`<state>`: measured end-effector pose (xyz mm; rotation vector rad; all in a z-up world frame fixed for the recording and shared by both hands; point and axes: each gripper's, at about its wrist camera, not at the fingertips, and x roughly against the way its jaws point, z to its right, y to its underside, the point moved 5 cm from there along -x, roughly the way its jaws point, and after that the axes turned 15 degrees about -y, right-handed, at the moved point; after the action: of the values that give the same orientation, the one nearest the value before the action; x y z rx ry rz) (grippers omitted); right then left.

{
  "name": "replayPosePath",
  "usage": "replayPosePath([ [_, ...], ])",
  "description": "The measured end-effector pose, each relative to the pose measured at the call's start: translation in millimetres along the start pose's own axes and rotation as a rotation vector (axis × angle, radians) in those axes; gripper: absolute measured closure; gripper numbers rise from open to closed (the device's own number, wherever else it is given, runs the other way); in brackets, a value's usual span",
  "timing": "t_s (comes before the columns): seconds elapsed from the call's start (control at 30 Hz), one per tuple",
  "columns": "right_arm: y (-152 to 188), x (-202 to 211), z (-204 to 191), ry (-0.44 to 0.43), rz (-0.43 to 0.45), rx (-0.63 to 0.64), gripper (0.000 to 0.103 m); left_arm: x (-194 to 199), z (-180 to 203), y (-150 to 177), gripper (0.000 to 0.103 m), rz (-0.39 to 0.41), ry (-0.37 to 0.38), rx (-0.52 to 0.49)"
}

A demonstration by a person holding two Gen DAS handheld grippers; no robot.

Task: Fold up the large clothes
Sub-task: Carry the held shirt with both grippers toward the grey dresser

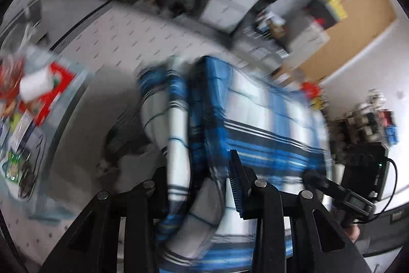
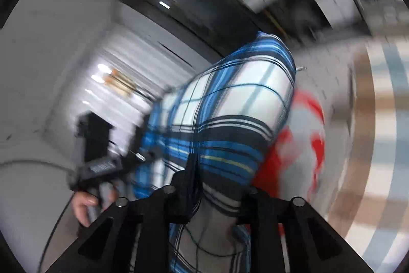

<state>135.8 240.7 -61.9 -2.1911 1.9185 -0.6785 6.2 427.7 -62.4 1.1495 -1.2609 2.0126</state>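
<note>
Both grippers are blurred. The left gripper [image 1: 202, 186], low in its frame, pinches plaid fabric between its fingers. The right gripper [image 2: 217, 196] has fabric between its fingers; its grip is unclear.

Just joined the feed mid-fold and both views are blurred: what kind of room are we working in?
Probably a lived-in room at home, perhaps a study or workroom. A white dotted table carries the blue plaid garment, pale drawer units stand behind it, and a striped rug covers the floor.
</note>
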Motion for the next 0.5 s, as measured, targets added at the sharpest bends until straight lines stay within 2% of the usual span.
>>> replayPosePath([
  [0.03, 9.6, -7.4, 19.5, -0.01, -0.011, -0.041, 0.065, -11.3, -7.1, 2.9, 0.073, -0.014, 0.047, 0.03],
  [0.1, 15.3, -1.8, 27.8, -0.087, 0.016, -0.016, 0.063, -11.7, -18.5, 4.1, 0.072, -0.004, 0.149, 0.079],
  [0.13, 16.5, 2.0, 27.1, -0.085, 0.01, 0.003, 0.058, -9.2, -22.0, 4.8, 0.072, 0.016, 0.164, 0.079],
  [0.17, 17.2, 6.1, 26.6, -0.054, 0.002, 0.015, 0.054, -5.7, -16.0, 3.0, 0.071, 0.031, 0.159, 0.072],
  [0.2, 17.6, 10.2, 27.1, -0.02, 0.0, 0.024, 0.042, -5.2, -16.0, 4.2, 0.071, 0.039, 0.149, 0.063],
  [0.23, 17.8, 16.2, 26.8, 0.034, 0.0, 0.051, 0.037, -6.2, -15.3, 6.5, 0.068, 0.04, 0.14, 0.056],
  [0.3, 17.2, 23.2, 25.2, 0.1, -0.012, 0.103, 0.036, -8.1, -25.8, 9.3, 0.058, 0.036, 0.121, 0.062],
  [0.4, 15.5, 35.6, 15.2, 0.18, -0.023, 0.165, 0.036, 4.0, -35.4, 3.7, 0.058, 0.051, 0.078, 0.062],
  [0.47, 10.9, 40.0, 3.4, 0.232, 0.001, 0.221, 0.036, 27.2, -46.9, 3.0, 0.058, 0.082, 0.003, 0.046],
  [0.5, 7.7, 43.0, -5.2, 0.259, 0.01, 0.255, 0.036, 34.7, -49.6, 3.4, 0.058, 0.109, -0.057, 0.039],
])
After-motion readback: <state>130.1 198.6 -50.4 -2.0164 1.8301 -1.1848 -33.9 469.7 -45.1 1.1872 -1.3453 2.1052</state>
